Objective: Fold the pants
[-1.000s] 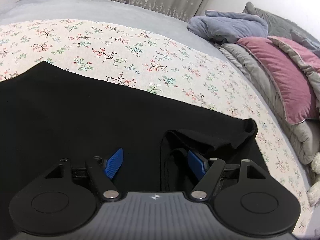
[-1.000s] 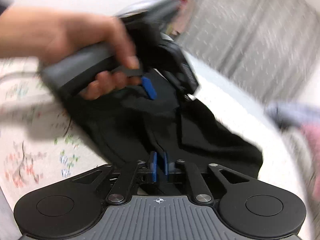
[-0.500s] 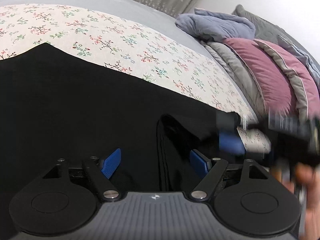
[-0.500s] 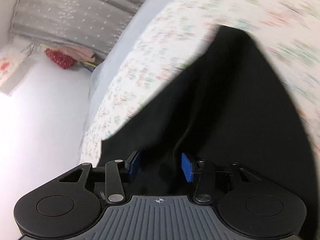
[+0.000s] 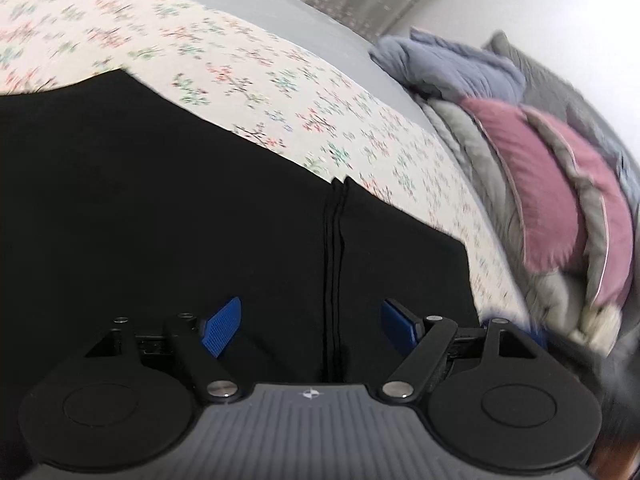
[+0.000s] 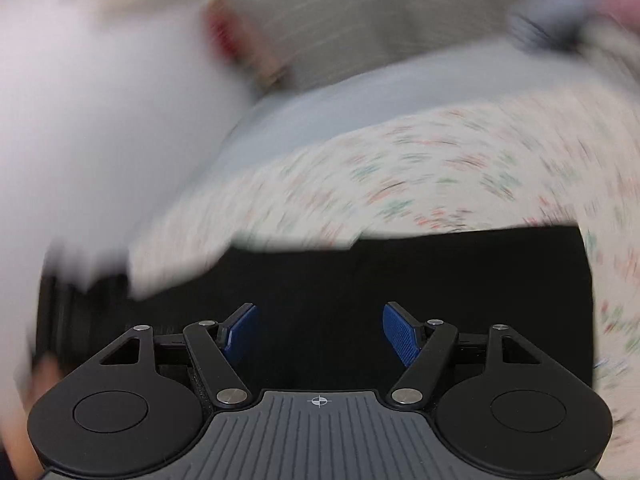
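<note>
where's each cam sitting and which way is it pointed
Left wrist: on the left gripper, looking forward and down along its open blue fingers over the black pants on the floral sheet, towards the pillows; no hand shows.
Right wrist: on the right gripper, its jaws just opened with nothing pressed between them, facing the pants and blurred sheet; a blurred hand shows at the left edge.
Shared: pants and sheet.
</note>
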A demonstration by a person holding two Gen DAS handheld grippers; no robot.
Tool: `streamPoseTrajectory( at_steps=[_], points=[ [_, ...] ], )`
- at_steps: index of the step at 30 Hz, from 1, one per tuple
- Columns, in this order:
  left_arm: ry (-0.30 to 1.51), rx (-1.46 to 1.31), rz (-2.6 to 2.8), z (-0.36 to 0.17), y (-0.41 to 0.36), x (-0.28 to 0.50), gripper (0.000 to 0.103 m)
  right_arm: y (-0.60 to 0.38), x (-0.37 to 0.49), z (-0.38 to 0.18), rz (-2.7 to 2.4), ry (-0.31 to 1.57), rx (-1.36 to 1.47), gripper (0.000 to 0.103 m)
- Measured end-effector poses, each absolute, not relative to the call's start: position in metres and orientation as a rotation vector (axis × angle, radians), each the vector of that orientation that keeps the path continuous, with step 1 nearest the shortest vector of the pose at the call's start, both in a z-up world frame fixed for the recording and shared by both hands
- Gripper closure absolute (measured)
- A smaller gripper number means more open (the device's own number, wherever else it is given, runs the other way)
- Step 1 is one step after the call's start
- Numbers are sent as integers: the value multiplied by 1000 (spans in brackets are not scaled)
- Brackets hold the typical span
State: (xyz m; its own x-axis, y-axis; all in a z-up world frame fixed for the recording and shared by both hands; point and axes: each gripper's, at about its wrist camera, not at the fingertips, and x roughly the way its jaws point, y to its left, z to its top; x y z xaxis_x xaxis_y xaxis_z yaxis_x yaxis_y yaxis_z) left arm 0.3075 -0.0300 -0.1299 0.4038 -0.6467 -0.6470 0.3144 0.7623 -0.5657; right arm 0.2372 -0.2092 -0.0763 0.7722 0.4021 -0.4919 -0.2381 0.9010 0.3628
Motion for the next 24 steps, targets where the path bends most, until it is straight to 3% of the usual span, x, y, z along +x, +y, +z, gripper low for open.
streamPoseTrajectory(
  at_steps=[4,10,15,18,24],
  points=[
    [993,-408,-627,-131,-30,304,6,-148,175,-93,411,553,-231,36],
    [996,-396,-625,-132,-46,298,6,-106,156,-127,426,557,-448,45],
    [995,-376,-628,-131,-53,297,6,-84,165,-142,332,535,-546,71],
    [1000,-385,-620,-133,-52,299,6,-75,175,-149,278,524,-575,100],
    [1034,-518,-651,-136,-51,305,1,-83,155,-122,205,410,-447,101]
  ],
)
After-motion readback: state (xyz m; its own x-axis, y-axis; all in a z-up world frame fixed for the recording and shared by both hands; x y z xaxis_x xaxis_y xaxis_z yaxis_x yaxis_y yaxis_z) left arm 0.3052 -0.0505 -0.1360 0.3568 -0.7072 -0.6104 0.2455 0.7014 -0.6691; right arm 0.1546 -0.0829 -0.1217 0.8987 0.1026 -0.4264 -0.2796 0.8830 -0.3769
